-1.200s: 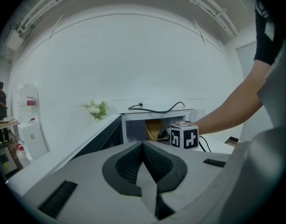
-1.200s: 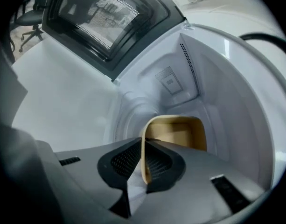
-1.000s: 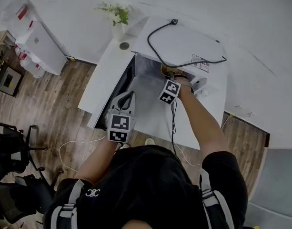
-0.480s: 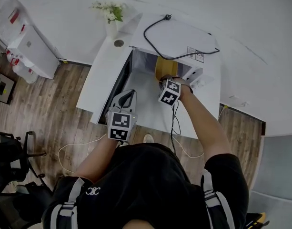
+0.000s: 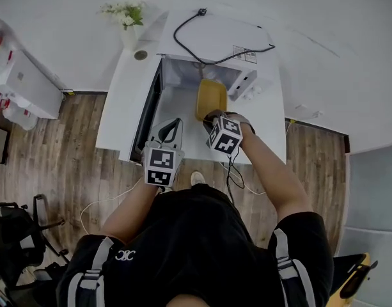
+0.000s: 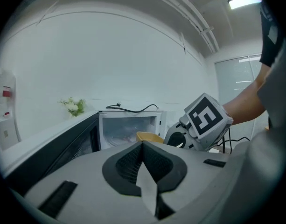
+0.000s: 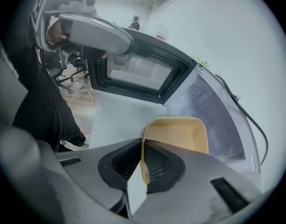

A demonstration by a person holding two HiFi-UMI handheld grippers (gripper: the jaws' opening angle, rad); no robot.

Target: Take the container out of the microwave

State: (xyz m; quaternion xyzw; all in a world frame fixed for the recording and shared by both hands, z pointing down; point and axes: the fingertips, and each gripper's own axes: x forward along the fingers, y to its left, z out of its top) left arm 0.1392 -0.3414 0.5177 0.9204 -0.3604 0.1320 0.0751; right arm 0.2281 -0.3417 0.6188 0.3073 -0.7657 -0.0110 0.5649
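Container [image 7: 180, 133], yellow, open top: near rim clamped in my right hand-held gripper [image 7: 143, 149]. Jaws are closing on it, one pad inside the wall and one outside, both pressed on. The rest of the container sticks out past the jaws, toward the microwave [image 5: 215, 40]. In the head view the container sits just outside the open cavity, in front of its mouth and over the white desk [image 5: 119, 117]. Can't tell if its bottom touches the desk top. My right hand is behind the marker cube, with the forearm running back to me.

Left hand-held gripper [image 6: 143, 147]: jaws together, nothing between them. It's to the left of the container and apart from it, pointing at the microwave. It's near the microwave door [image 5: 146, 110], which is swung wide open to the left with the dark window showing. Cavity is lit and pale inside.

Black cable [image 5: 202, 51] loops across the microwave's top. Small vase of white flowers [image 5: 122, 15] stands on the desk's far left corner, by the wall. Wood floor [image 5: 68, 152] left of the desk, thin white cord lying on it near my feet
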